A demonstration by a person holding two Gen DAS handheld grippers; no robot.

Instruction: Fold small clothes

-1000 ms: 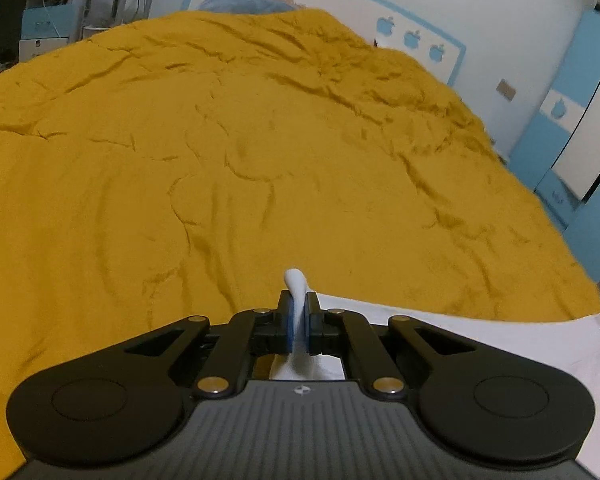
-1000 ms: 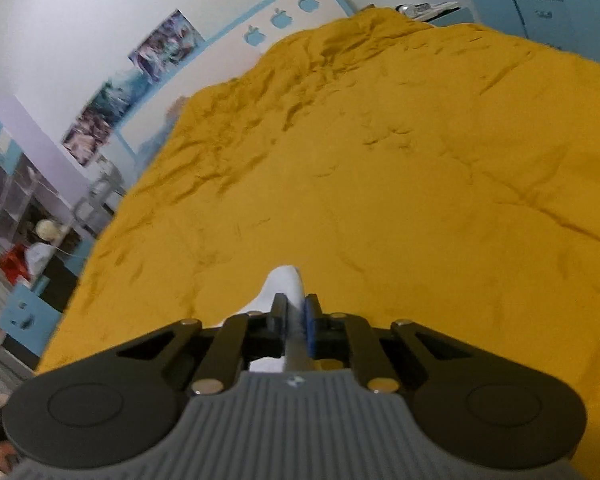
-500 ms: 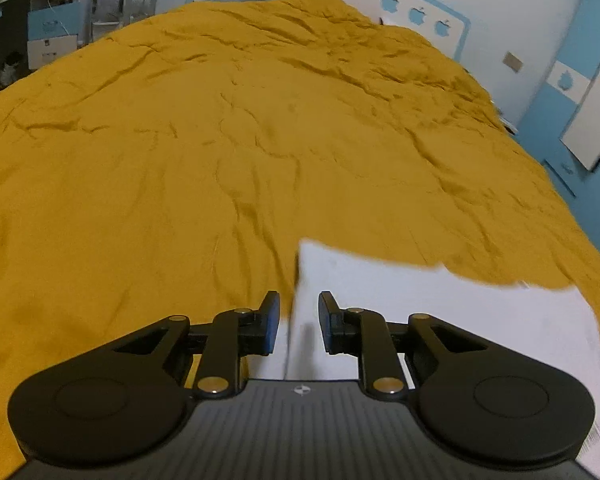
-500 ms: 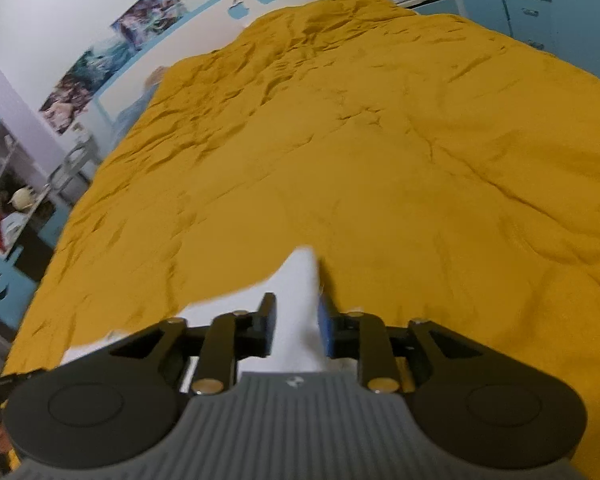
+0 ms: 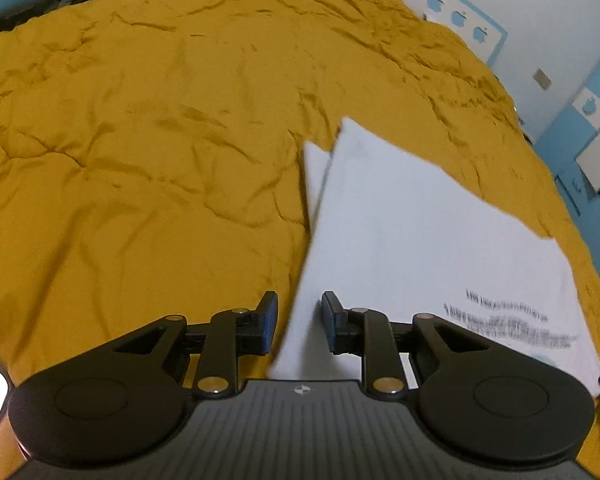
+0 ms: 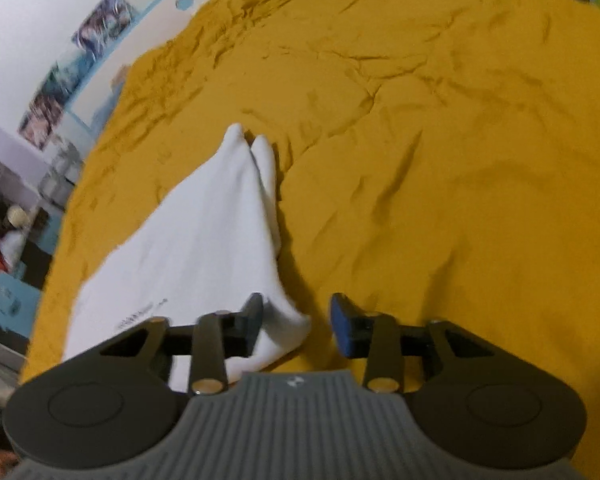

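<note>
A white garment (image 5: 420,248) with dark printed lines lies folded flat on the mustard bedspread (image 5: 140,160). My left gripper (image 5: 299,304) is open just above the garment's near left edge, and that edge runs through the gap without touching the pads. In the right wrist view the same white garment (image 6: 204,248) stretches away to two pointed corners. My right gripper (image 6: 296,308) stands open over the garment's near right corner. Its jaws are closing, the cloth corner lies under the gap beside the left finger, and no pad presses on it.
The wrinkled bedspread (image 6: 440,160) fills both views. A headboard with blue apple marks (image 5: 460,16) and blue cabinets (image 5: 580,120) stand beyond the bed. Posters (image 6: 60,80) and cluttered shelves (image 6: 12,232) are on the far side in the right wrist view.
Both grippers held raised corners of the white garment a second ago. They opened, let the cloth drop flat, and have since drawn back along it.
</note>
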